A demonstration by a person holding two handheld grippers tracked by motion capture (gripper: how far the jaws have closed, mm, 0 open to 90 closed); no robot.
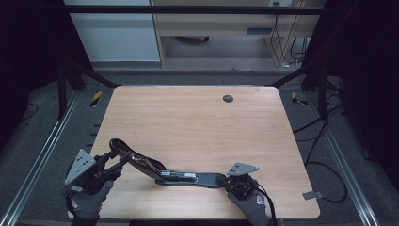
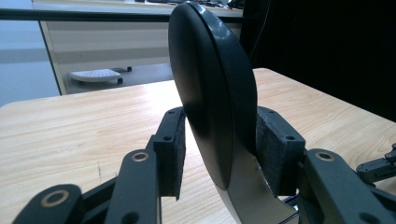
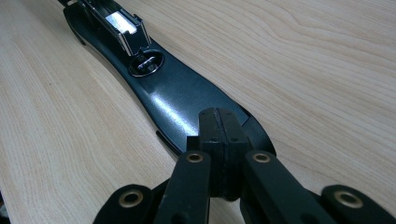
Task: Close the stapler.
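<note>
High view: an opened stapler (image 1: 181, 177) lies on the table (image 1: 197, 117); left gripper (image 1: 111, 161) pinches its raised handle, right gripper (image 1: 231, 180), jaws pressed together, presses its base.

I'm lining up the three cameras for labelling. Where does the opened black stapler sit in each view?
High view: the stapler lies low on the table, base flat, top arm raised toward the left gripper.
Left gripper view: its rounded arm end stands upright at centre, between that gripper's pads.
Right gripper view: its base runs from top left to centre, where the right gripper presses down on it.
Shared landmark: the light wood tabletop.
</note>
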